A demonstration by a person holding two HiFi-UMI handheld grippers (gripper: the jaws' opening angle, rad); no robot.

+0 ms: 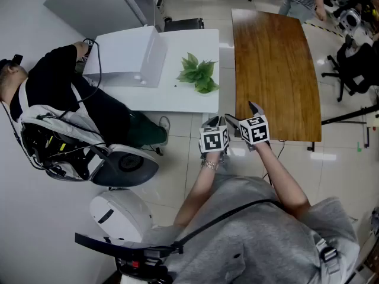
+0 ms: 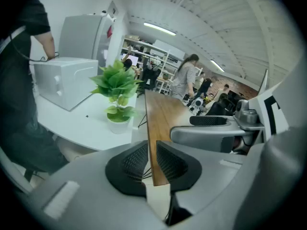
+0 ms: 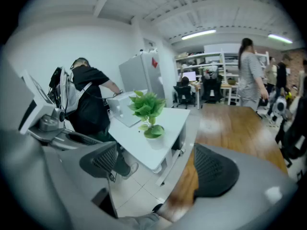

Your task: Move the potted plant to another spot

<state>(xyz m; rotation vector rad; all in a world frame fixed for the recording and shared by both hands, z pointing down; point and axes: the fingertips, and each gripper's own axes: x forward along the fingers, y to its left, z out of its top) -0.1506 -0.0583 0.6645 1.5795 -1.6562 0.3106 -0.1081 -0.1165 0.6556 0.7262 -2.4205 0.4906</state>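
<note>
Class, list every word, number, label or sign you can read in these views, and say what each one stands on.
No text here can be read.
Red sticker on the tall grey cabinet: too small and blurred to read.
Black-and-white marker cubes: square patterns only, no letters or digits.

On the white rectangular tabletop [image 1: 198,40], toward its three o'clock end, the green leafy potted plant in a white pot [image 1: 198,74], with the white boxy appliance [image 1: 127,55] apart at the plant's nine o'clock. Just beside that tabletop at three o'clock, the long brown wooden table [image 1: 272,70]; at nine o'clock, a seated person in a black top [image 1: 53,81]. At the plant's six o'clock, beyond the tables' near edges, the left gripper [image 1: 212,122] and, at its three o'clock, the right gripper [image 1: 240,114].
</note>
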